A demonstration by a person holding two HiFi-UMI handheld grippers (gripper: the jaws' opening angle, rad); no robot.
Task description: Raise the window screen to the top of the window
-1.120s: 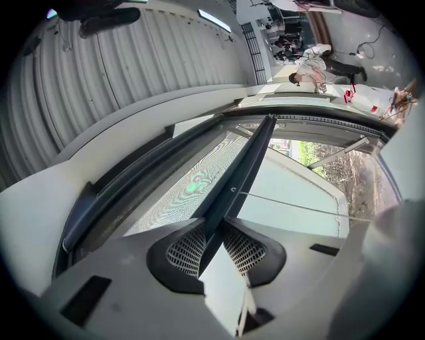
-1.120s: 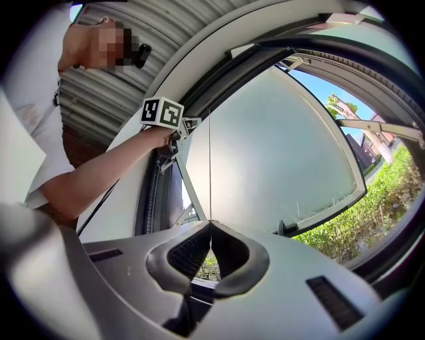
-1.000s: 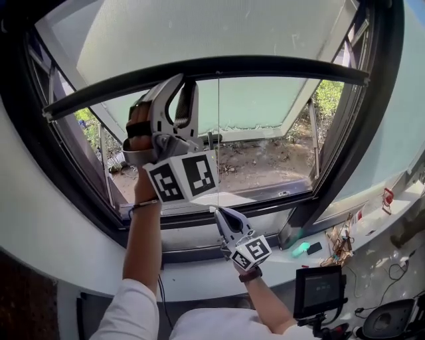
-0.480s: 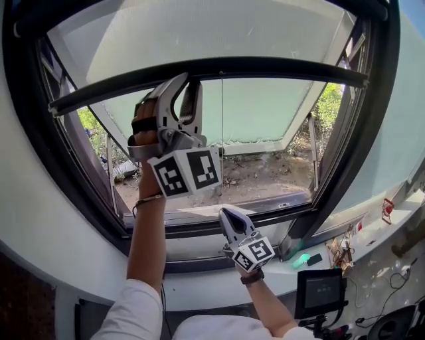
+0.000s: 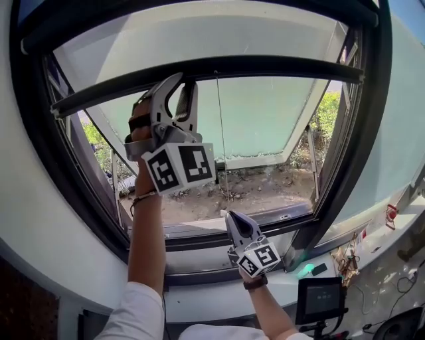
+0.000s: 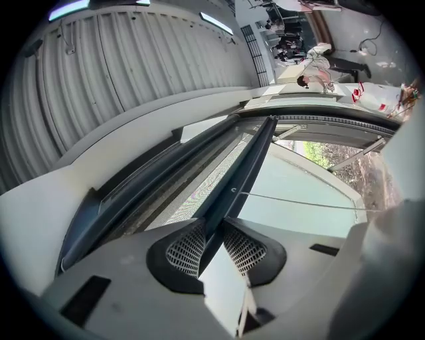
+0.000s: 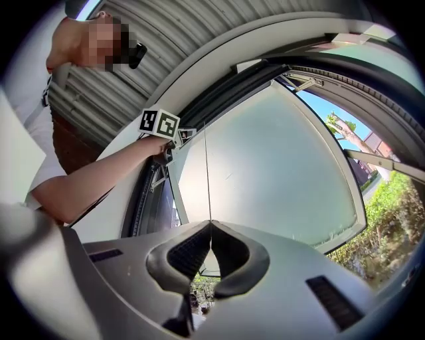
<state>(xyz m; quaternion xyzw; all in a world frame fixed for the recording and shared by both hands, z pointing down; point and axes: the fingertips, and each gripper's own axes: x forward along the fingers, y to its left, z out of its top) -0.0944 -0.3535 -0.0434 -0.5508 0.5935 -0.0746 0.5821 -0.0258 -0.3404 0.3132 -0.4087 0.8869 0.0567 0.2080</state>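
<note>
Left gripper (image 6: 214,231): clamped on the dark bottom bar (image 6: 249,159) of the window screen. The bar is held between both ribbed pads, and in the head view the grip sits on the bar's left part.
Right gripper (image 7: 210,226): pressed together at the very tips on the thin pull cord (image 7: 206,166), and held lower, in front of the sill.
Cord: seen running straight from the bar's middle down to the right gripper, apparently taut.
Window screen (image 5: 199,36): pale mesh spread above the bar. The bar lies in the upper part of the opening, short of the dark top housing (image 5: 119,20).
Beyond: an outer glass sash (image 5: 265,113) swung outward, with bare ground and greenery below it.
Step judged: mid-raise, with some travel left before the bar meets the housing.
Lift: best done with both hands rising at one pace, so that the bar is kept level in its side tracks.
Off-centre grip: a tilt of the bar's right end is to be expected. It can be countered by steady tension on the cord under the middle.
Cord handling: to be kept in line with the window frame (image 5: 372,133), not drawn sideways or toward the room.
Risk: with a slack cord or a jerked lift, the mesh may be bunched or the bar jammed.
Finish: the bar should be seated fully against the housing before either grip is released.
</note>
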